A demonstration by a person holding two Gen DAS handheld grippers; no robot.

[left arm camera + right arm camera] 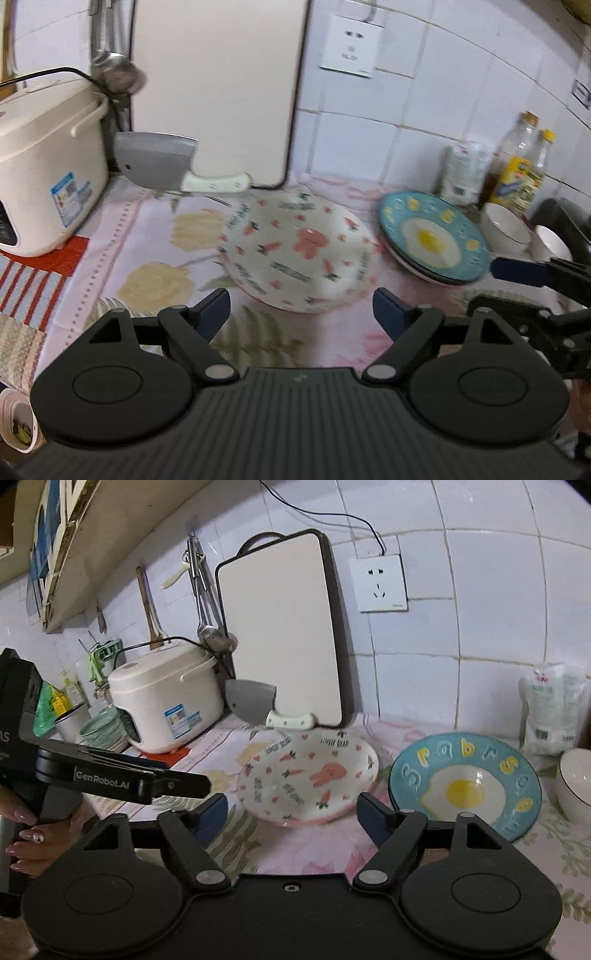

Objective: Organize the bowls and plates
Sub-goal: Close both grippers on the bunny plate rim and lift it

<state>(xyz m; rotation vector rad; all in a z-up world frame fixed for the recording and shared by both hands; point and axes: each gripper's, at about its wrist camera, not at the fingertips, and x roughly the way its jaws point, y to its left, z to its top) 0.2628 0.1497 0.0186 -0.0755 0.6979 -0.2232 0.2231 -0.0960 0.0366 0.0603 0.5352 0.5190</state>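
Note:
A white plate with carrots and a pink bunny [299, 254] [306, 775] lies on the flowered cloth, tilted a little. To its right a blue plate with a fried-egg picture [432, 236] [465, 786] tops a short stack. White bowls [506, 227] [576, 782] stand further right. My left gripper [301, 308] is open just short of the white plate's near rim, nothing between its fingers. My right gripper [291, 808] is open too, empty, near the same plate. One of its blue fingers [517, 271] shows beside the blue plate.
A rice cooker [44, 177] stands at the left, a cleaver [159, 162] leans on an upright cutting board [221, 92] at the back. Bottles [521, 162] and a white bag [554, 709] line the tiled wall at right. A hand [33, 834] holds the left gripper.

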